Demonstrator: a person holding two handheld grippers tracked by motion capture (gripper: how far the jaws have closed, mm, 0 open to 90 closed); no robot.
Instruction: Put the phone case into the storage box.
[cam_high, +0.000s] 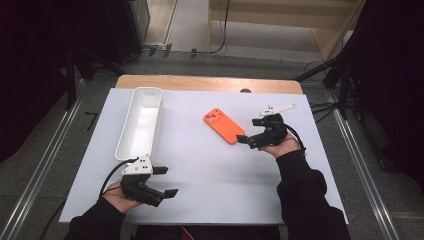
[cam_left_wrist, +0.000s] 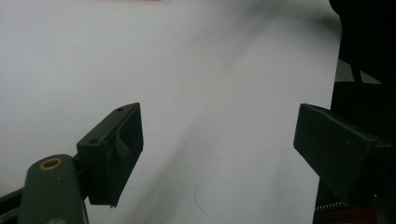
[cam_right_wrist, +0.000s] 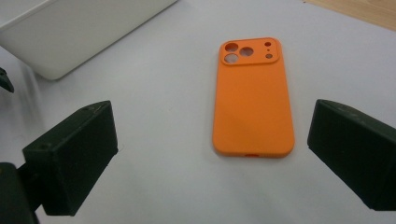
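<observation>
While lying flat: orange phone case (cam_right_wrist: 253, 100) just ahead of right gripper (cam_high: 246, 140)
Right jaws: wide apart, empty
Left gripper (cam_high: 166, 181): spread, empty, well apart from case

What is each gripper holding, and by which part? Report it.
Nothing is held. The right gripper stands open beside the orange phone case; the left gripper is open over bare table.
</observation>
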